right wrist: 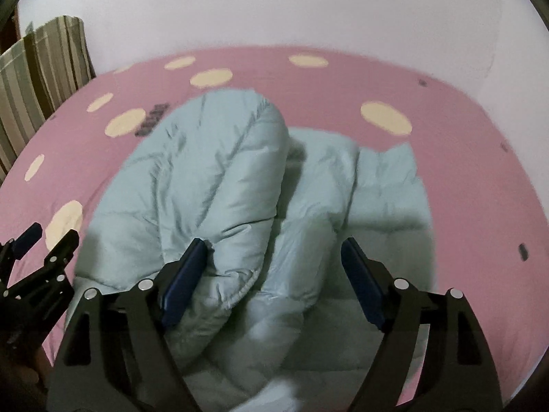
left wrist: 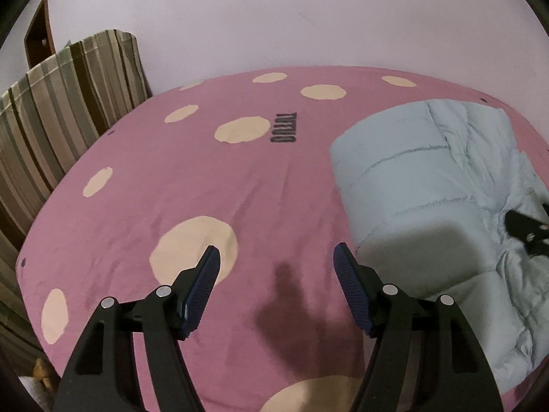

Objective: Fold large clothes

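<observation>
Angled steeply downward, both tongs are held wide open and empty: the left gripper (left wrist: 276, 257) over pink bedspread (left wrist: 192, 178), the right gripper (right wrist: 274, 250) above the crumpled pale-blue jacket (right wrist: 219, 178).

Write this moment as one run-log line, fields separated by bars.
left gripper: open, empty, over pink dotted bedspread | right gripper: open, above pale blue padded jacket | jacket: partly folded, unheld

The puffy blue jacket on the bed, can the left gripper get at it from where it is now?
Probably yes. The left gripper stands open over bare pink bedspread, with the jacket lying just beside it and nothing between them.
</observation>
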`<state>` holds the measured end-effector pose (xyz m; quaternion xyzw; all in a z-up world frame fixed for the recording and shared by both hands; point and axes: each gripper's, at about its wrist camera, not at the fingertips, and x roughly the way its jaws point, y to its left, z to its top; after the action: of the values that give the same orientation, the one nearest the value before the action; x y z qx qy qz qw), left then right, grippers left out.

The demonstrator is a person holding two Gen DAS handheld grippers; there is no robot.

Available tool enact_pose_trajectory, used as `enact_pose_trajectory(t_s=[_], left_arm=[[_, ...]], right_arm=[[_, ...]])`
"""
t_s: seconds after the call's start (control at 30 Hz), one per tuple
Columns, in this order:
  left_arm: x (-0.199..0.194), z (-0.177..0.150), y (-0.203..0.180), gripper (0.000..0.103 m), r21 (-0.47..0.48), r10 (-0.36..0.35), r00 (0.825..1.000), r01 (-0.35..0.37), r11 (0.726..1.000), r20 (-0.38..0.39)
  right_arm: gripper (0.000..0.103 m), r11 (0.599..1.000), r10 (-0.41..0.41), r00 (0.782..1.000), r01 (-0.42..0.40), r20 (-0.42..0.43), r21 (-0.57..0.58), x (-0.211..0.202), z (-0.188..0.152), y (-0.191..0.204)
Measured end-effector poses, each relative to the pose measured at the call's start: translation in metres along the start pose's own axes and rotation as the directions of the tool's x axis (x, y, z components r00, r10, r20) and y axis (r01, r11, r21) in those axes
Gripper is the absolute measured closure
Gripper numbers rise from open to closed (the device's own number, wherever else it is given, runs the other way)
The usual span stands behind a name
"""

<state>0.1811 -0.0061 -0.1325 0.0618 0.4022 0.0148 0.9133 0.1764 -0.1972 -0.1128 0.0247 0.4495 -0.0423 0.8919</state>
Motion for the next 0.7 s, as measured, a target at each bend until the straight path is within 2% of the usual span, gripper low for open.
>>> enact_pose_trajectory(t_s=[0.07, 0.13, 0.2, 0.23, 0.3, 0.5, 0.7], left_arm=[[0.004, -0.001, -0.001, 0.035, -0.002, -0.009, 1.000, 0.009, 1.000, -0.006], [0.007, -0.003, -0.002, 0.035, -0.007, -0.022, 1.000, 0.021, 1.000, -0.012], [0.010, -0.004, -0.003, 0.035, -0.009, -0.035, 0.999, 0.035, 0.999, -0.016], [0.010, -0.005, -0.005, 0.035, -0.008, -0.038, 0.999, 0.037, 0.999, -0.018], [0.009, -0.004, -0.007, 0.035, -0.003, -0.037, 0.999, 0.036, 0.999, -0.016], [-0.010, 0.005, -0.004, 0.035, -0.032, -0.078, 0.997, 0.079, 0.996, 0.007], [-0.030, 0.013, -0.033, 0.035, -0.011, -0.196, 0.980, 0.197, 0.980, 0.024]], right_arm=[[0.023, 0.999, 0.025, 0.999, -0.024, -0.033, 0.030, 0.009, -0.002, -0.005], [0.037, 0.995, 0.081, 0.994, -0.077, -0.068, 0.064, 0.018, -0.006, -0.010], [0.072, 0.987, 0.144, 0.986, -0.137, -0.086, 0.083, 0.022, -0.007, -0.010], [0.079, 0.980, 0.185, 0.978, -0.177, -0.094, 0.091, 0.023, -0.008, -0.009], [0.092, 0.979, 0.195, 0.976, -0.188, -0.095, 0.080, 0.021, -0.008, -0.004], [0.097, 0.981, 0.178, 0.984, -0.179, 0.014, 0.070, -0.017, -0.002, -0.016], [0.097, 0.997, 0.050, 0.997, -0.053, 0.057, 0.062, -0.036, -0.006, -0.054]])
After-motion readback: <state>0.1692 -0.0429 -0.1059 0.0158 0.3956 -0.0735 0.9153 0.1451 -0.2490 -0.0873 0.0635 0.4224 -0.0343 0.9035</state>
